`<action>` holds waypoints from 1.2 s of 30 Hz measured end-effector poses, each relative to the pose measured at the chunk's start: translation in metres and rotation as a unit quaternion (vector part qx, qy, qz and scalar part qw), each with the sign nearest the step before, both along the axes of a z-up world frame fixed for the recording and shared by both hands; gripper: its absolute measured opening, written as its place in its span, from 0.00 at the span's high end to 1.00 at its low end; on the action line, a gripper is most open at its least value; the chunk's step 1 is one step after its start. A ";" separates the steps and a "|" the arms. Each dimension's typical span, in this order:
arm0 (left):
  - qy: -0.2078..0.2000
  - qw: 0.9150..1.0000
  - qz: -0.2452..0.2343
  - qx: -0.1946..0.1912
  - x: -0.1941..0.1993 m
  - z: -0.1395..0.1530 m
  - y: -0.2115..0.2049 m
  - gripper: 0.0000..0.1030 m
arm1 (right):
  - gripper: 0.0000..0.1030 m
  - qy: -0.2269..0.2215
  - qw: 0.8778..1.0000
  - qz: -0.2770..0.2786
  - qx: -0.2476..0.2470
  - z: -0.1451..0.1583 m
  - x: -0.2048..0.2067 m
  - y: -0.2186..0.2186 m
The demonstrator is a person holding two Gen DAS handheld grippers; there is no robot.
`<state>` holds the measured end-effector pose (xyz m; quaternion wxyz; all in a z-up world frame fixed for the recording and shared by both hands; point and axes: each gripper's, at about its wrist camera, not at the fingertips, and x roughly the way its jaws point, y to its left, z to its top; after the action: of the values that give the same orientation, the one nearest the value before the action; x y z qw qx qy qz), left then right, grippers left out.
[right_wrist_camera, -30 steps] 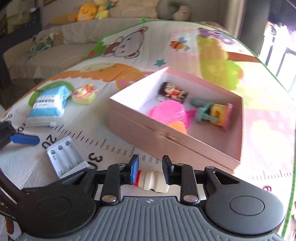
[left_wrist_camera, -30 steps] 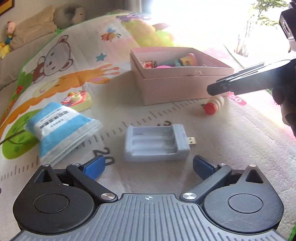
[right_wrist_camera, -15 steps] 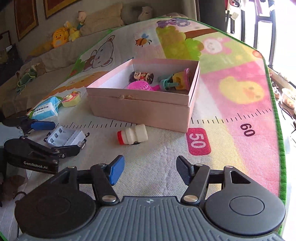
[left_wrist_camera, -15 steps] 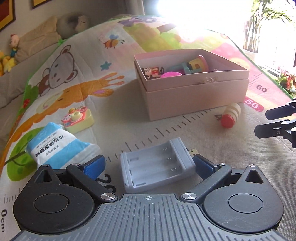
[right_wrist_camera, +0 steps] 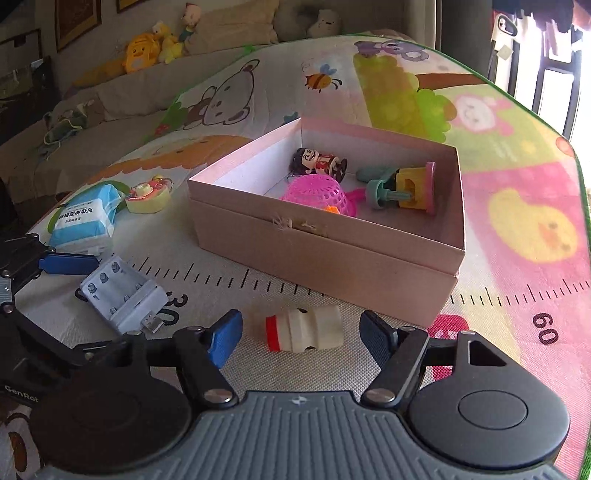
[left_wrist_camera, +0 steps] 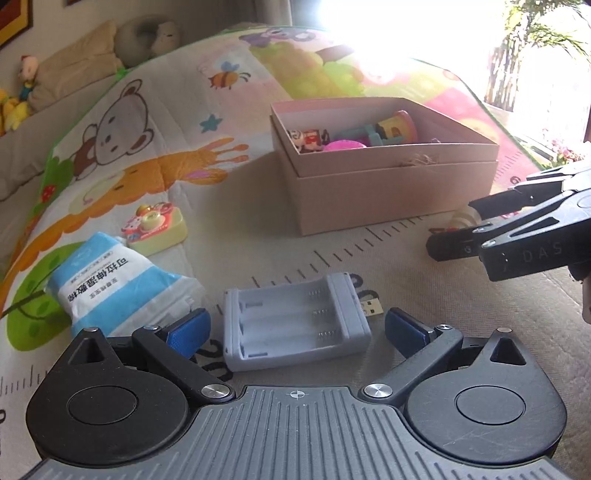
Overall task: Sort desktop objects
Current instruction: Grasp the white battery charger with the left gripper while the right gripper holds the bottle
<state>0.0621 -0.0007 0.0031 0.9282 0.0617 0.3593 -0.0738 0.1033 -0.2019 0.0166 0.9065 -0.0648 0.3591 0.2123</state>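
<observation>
- Play mat (right_wrist_camera: pixel 524 177) with cartoon animals and a printed ruler strip, spread wide and carrying everything else.
- Sofa (right_wrist_camera: pixel 122 88) along the far edge, with plush toys (right_wrist_camera: pixel 142 53) and a cushion (right_wrist_camera: pixel 232 22) on it.
- Pink box (right_wrist_camera: pixel 321 254), lid off, standing on the mat past the ruler marks; inside, a small figurine (right_wrist_camera: pixel 319 162), a pink mesh basket (right_wrist_camera: pixel 321 194) and a yellow and teal toy (right_wrist_camera: pixel 404 186), all close together.
- Left claw (left_wrist_camera: pixel 295 326) low over the mat, released, blue pads (left_wrist_camera: pixel 188 328) wide on either side of the battery holder without touching it.
- Right claw (right_wrist_camera: pixel 301 334) also released and opening wider, blue fingers (right_wrist_camera: pixel 225 336) standing clear of the bottle lying between them.
- Blue and white tissue pack (left_wrist_camera: pixel 110 288) lying flat left of the battery holder, one corner just beside the left claw's pad.
- Grey battery holder (left_wrist_camera: pixel 295 325), empty slots facing up, USB plug (left_wrist_camera: pixel 371 306) sticking out toward the right claw; resting on the ruler strip near the "30" mark, between the tissue pack and the bottle.
- Yellow toy camera (left_wrist_camera: pixel 157 229) with a cartoon face, on the mat just beyond the tissue pack.
- Cream bottle (right_wrist_camera: pixel 304 328) with a red cap, on its side in front of the box's near wall, cap pointing toward the battery holder; from the left wrist view mostly hidden behind the right claw.
</observation>
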 end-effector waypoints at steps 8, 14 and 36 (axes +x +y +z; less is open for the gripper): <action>0.024 0.999 0.021 -0.036 0.006 0.004 0.008 0.00 | 0.57 0.019 1.000 0.003 0.008 -0.001 -0.006 -0.009; 0.014 0.998 -0.009 -0.060 -0.004 0.007 0.004 0.00 | 0.53 0.008 1.000 -0.001 0.023 -0.004 -0.033 -0.020; -0.002 0.996 0.056 -0.067 -0.008 0.004 0.004 0.00 | 0.09 -0.010 0.998 -0.047 0.045 -0.013 -0.045 -0.027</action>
<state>0.0544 0.0030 0.0072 0.9338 -0.0210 0.3544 -0.0455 0.0580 -0.2288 0.0031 0.9210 -0.0094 0.3430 0.1842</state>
